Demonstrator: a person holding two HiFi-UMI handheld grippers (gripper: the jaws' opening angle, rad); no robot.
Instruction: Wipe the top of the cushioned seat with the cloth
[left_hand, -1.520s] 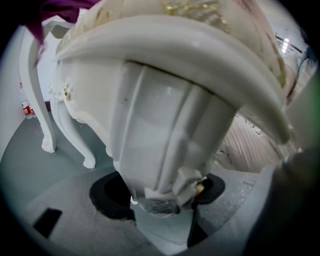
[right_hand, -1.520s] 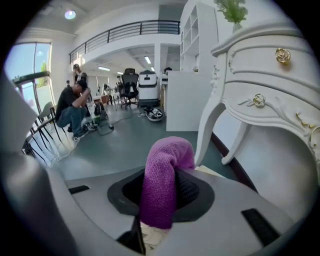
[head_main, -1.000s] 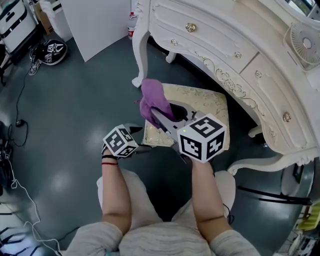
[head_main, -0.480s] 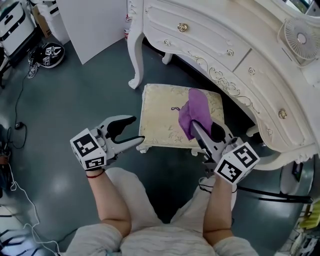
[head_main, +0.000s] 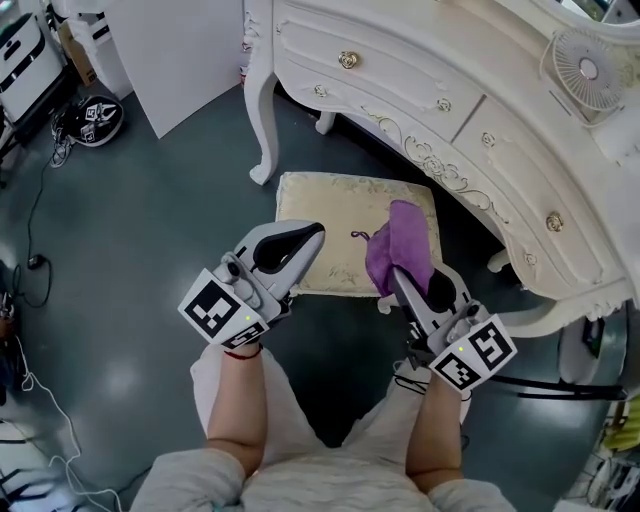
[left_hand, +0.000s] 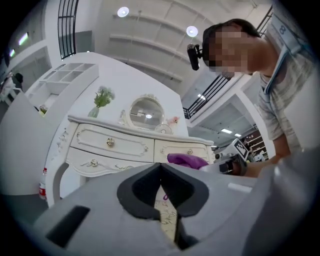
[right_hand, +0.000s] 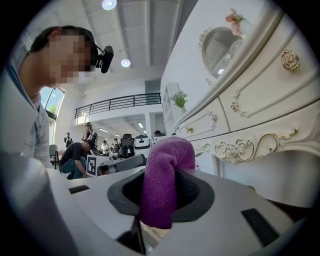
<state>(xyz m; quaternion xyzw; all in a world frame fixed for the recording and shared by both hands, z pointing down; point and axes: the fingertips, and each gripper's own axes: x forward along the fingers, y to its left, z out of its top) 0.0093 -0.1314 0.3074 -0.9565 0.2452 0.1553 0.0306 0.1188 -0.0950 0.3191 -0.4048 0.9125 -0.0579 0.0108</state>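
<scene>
Only right gripper view shows cloth (right_hand: 160, 190) pinched (purple).

A big room with a fancy white dresser (head_main: 430, 110).
It has curly legs, gold knobs and a round mirror (left_hand: 146, 112) on top. A small fan (head_main: 585, 70) and some flowers (left_hand: 102, 96) sit on it. The floor (head_main: 130, 240) is dark grey and shiny. Round lights (left_hand: 122, 11) glow overhead.

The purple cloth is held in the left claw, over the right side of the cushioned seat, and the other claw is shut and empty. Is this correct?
Wrong claw: the right gripper view shows the purple cloth in the right claw, not the left. It is over the right side of the cushioned seat, and the left claw, just closed, is shut and empty.
</scene>
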